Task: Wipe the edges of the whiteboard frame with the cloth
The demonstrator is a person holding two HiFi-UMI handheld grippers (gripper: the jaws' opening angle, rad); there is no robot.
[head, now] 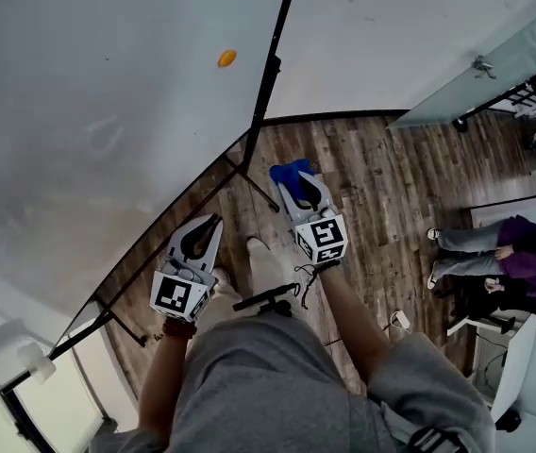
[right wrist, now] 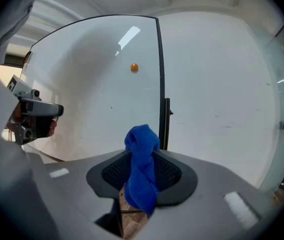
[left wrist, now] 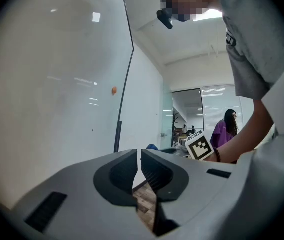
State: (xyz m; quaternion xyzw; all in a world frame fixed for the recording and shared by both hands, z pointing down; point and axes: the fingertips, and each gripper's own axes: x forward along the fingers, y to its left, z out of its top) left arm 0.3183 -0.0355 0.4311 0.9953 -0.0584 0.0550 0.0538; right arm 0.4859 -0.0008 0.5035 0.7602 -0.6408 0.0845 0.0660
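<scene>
- Closest to me, below the head camera, both claws are held out over the wooden floor (head: 372,173), with no worktop under them.
- My left claw (left wrist: 138,156) is pressed nearly together, with only a thin slit between the jaws and nothing in it. It hangs beside the board's lower edge and does no work.
- My right claw (right wrist: 141,160) pinches the cloth (right wrist: 142,176), a bright blue, knitted-looking rag. It is bunched into a twisted roll that sticks up past the jaw tips and hangs a little below them.
- Just beyond the cloth stands the frame (right wrist: 160,79), a thin black strip down the right edge of the whiteboard (right wrist: 92,84). The cloth sits near its lower stretch, and I cannot tell whether they touch.
- I judge the wiping to be at or near its start. The cloth is gripped and the claw is at the frame, but nothing shows which edges have been cleaned. The right edge upward, the top and the other sides all look left to do.
- Further up the white surface, a small orange dot (right wrist: 134,68), perhaps a magnet, sits left of the frame.
- Far off to the right, a seated person in purple (head: 532,253) is well apart from the board.
</scene>
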